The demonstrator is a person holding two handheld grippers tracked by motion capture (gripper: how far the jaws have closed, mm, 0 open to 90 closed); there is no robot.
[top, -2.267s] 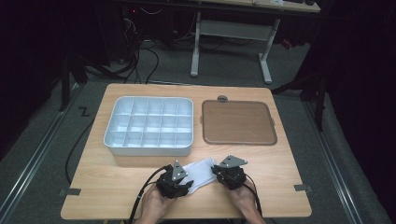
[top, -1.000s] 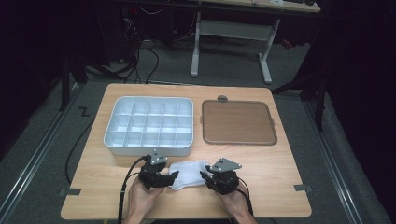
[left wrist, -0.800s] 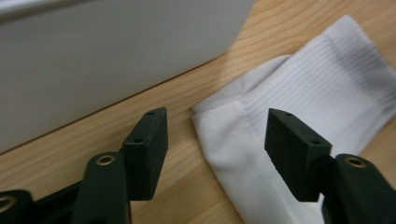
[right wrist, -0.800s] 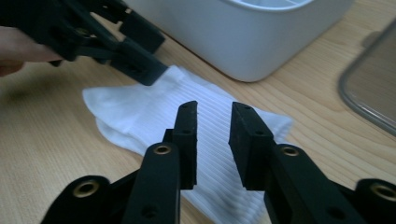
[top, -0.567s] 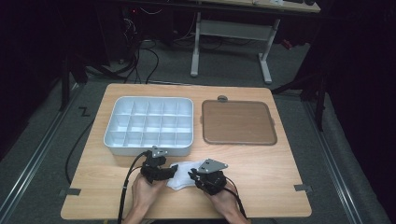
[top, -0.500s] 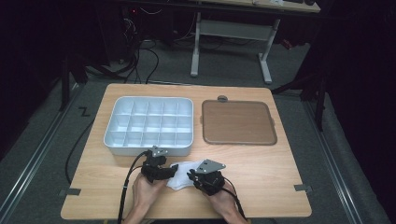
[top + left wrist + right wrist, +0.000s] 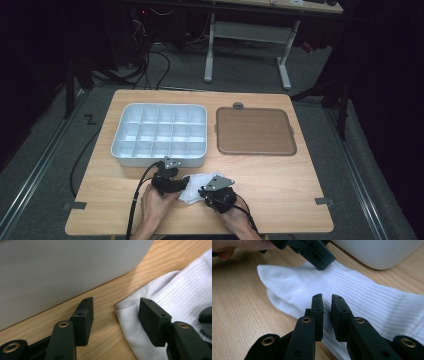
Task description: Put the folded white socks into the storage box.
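Here, white sock (image 7: 367, 297) between tongs (image 7: 327, 305)

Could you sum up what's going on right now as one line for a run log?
right gripper: jaws nearly shut, pinching white sock | left gripper: jaws closing, astride sock edge, not gripping | white divided tray: behind sock

The white compartment tray (image 7: 159, 134) walls off the space just beyond both grippers. Bare table (image 7: 280, 185) lies open to their right, and the brown mat (image 7: 254, 131) sits flat.
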